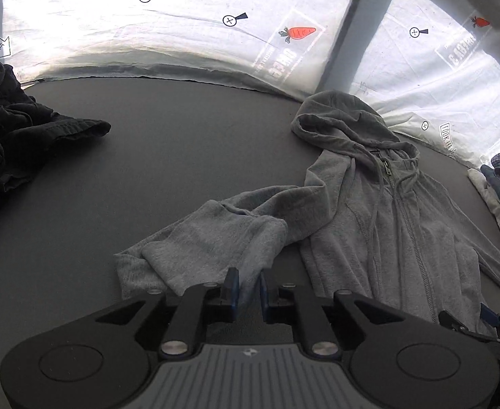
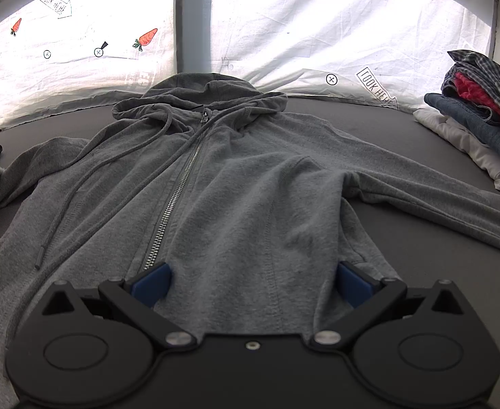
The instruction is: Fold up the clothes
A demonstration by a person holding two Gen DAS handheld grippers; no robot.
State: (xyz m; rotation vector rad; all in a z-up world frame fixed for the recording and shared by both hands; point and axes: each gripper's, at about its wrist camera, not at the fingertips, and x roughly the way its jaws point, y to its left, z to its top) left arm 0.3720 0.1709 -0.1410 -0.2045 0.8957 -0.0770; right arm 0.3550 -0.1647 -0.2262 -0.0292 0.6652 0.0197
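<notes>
Right wrist view: hoodie [image 2: 236, 177], centre frame, soft, limp; grip hem. Right hand-held gripper [image 2: 250, 281] apart; left hand-held gripper [image 1: 250, 288] nearly together, apparently pinching nothing.

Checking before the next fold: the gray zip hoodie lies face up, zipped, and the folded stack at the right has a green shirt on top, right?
Not quite. The folded stack is topped by a dark plaid shirt, not a green one, as the right wrist view shows. The gray zip hoodie does lie face up, zipped.

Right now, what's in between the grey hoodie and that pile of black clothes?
Nothing but bare dark table. In the left wrist view, the grey hoodie lies on the right and the black clothes on the left, with only empty tabletop between them.
</notes>
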